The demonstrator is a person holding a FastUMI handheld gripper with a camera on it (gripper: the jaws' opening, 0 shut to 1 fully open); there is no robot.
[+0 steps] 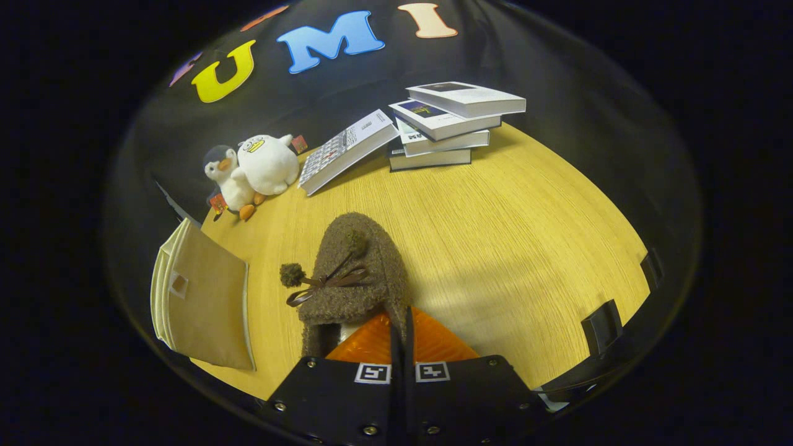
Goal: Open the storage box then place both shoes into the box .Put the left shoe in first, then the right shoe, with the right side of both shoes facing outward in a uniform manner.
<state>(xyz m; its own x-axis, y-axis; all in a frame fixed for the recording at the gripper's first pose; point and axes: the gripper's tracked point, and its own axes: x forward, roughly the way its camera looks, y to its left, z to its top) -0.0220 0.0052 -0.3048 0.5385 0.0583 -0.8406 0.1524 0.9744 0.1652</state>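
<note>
A brown fuzzy shoe [356, 272] with a ribbon bow and two pompoms points away from me over the wooden table [508, 248]. My gripper [401, 323] is shut on the shoe, its two fingers pressed together on the right edge of the shoe's opening at the heel end. The fingers hide the heel itself. The beige storage box [207, 303] stands to the left of the shoe and the fingers, at the table's near left edge, showing a flat beige panel with a small square tab. I cannot tell whether the box is open.
Two plush birds [254, 170] sit at the far left of the table. A stack of books [449, 124] stands at the back, with one book [347, 152] leaning against it. Black clips [601, 325] sit on the table's right edge.
</note>
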